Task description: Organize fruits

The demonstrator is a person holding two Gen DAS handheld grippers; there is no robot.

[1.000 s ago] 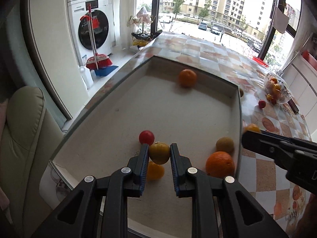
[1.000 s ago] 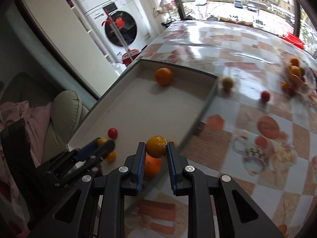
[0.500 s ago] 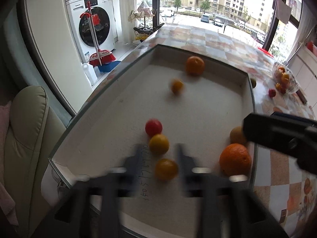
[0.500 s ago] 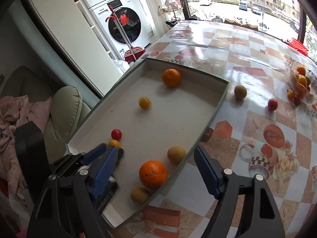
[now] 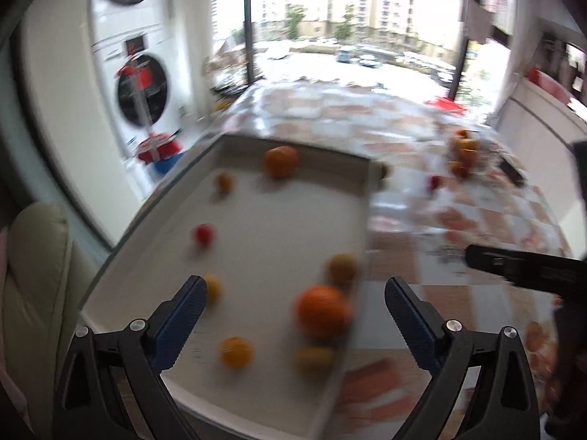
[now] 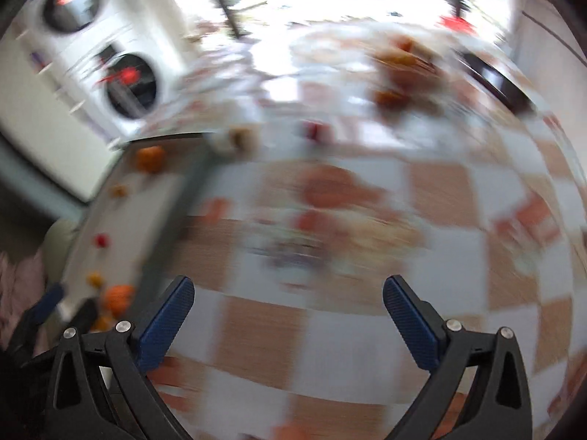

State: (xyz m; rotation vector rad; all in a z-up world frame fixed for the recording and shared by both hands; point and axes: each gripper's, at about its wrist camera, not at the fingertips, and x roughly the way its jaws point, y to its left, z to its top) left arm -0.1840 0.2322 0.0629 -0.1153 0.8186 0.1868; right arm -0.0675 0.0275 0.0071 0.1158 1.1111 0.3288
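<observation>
A shallow white box (image 5: 279, 227) holds several fruits: a big orange (image 5: 323, 313) near its right wall, a second orange (image 5: 280, 161) at the far end, a red fruit (image 5: 203, 234) and small yellow ones (image 5: 230, 352). My left gripper (image 5: 294, 288) hovers over the box's near end, its jaws opening wide with nothing between them. Over the checked tablecloth (image 6: 330, 330), to the right of the box (image 6: 121, 227), my right gripper (image 6: 288, 285) is opening too, and nothing is in it. The right wrist view is badly blurred.
On the tablecloth beyond the box lie a red fruit (image 6: 312, 130) and a brownish one (image 6: 240, 139). A glass bowl of fruit (image 5: 464, 146) stands at the far right. A washing machine (image 5: 141, 88) and a sofa arm (image 5: 33, 275) are left of the table.
Both grippers were shut on small yellow fruits over the box; both let go and opened wide. The right gripper swung right, out over the tablecloth. The left one drew back and rose slightly.
</observation>
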